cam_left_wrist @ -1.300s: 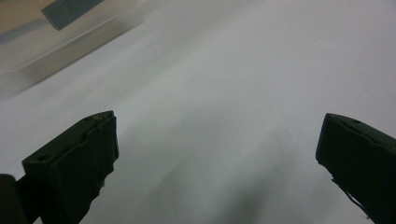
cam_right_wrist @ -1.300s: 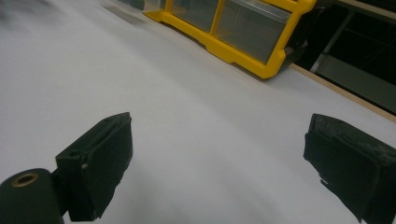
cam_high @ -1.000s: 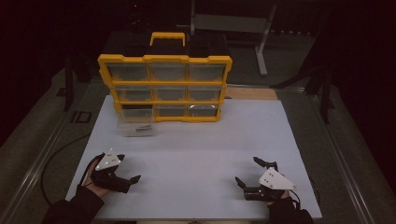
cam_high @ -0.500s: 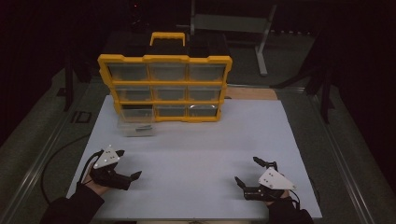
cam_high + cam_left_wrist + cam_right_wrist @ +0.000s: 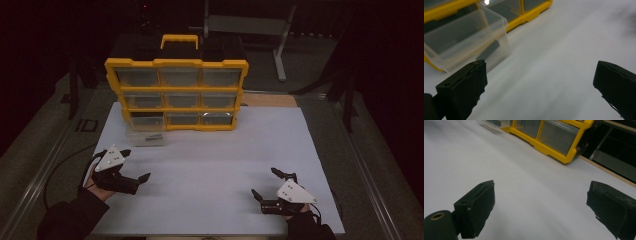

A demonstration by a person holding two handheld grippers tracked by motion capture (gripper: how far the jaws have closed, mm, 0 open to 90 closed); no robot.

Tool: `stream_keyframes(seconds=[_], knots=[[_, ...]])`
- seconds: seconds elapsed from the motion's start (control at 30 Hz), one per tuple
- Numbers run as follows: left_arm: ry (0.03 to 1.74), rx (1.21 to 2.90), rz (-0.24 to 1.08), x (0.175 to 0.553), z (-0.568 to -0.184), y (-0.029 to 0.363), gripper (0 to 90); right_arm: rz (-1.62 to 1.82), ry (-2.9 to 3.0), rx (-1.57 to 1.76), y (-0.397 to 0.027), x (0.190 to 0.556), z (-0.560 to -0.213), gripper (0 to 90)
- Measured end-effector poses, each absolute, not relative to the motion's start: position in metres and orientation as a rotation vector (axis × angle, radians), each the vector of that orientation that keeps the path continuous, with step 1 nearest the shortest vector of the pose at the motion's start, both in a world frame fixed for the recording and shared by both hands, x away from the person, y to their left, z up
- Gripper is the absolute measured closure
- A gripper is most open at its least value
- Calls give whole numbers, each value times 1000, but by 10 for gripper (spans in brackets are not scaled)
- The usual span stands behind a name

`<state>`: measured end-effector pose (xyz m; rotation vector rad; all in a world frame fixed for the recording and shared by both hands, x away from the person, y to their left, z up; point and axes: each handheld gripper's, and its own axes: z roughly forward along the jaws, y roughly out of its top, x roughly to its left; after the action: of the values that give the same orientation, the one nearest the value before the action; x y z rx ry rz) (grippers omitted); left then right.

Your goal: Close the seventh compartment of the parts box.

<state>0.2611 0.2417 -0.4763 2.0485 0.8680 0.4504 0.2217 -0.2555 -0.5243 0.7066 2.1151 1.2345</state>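
Note:
A yellow drawer organizer [image 5: 175,95] stands at the back of the white table top [image 5: 225,150]. One clear drawer [image 5: 145,136] lies pulled out on the table in front of its lower left corner, with a small dark piece [image 5: 489,50] inside. My left gripper [image 5: 136,164] is open, low over the table, just short of that clear drawer [image 5: 466,37], with nothing between its jaws. My right gripper [image 5: 264,181] is open near the front right, empty, pointing toward the organizer [image 5: 554,135].
A wooden strip [image 5: 270,100] shows at the table's back right edge. A metal stand [image 5: 280,45] rises behind the organizer in the dark. A cable [image 5: 60,165] trails off the left side.
My left gripper has edged slightly forward toward the clear drawer. The right gripper has stayed put.

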Motion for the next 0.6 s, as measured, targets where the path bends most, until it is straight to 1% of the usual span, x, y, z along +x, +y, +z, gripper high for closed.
stream_keyframes(seconds=[0.17,0.4,0.6], knots=[[890,2040,483,264,-470,240,0,1234,2115,708,-256,222,-524,80],[963,2001,552,270,-468,236,0,1235,2113,708,-255,222,-524,80],[984,1991,560,272,-473,232,0,1234,2114,707,-255,222,-524,80]])
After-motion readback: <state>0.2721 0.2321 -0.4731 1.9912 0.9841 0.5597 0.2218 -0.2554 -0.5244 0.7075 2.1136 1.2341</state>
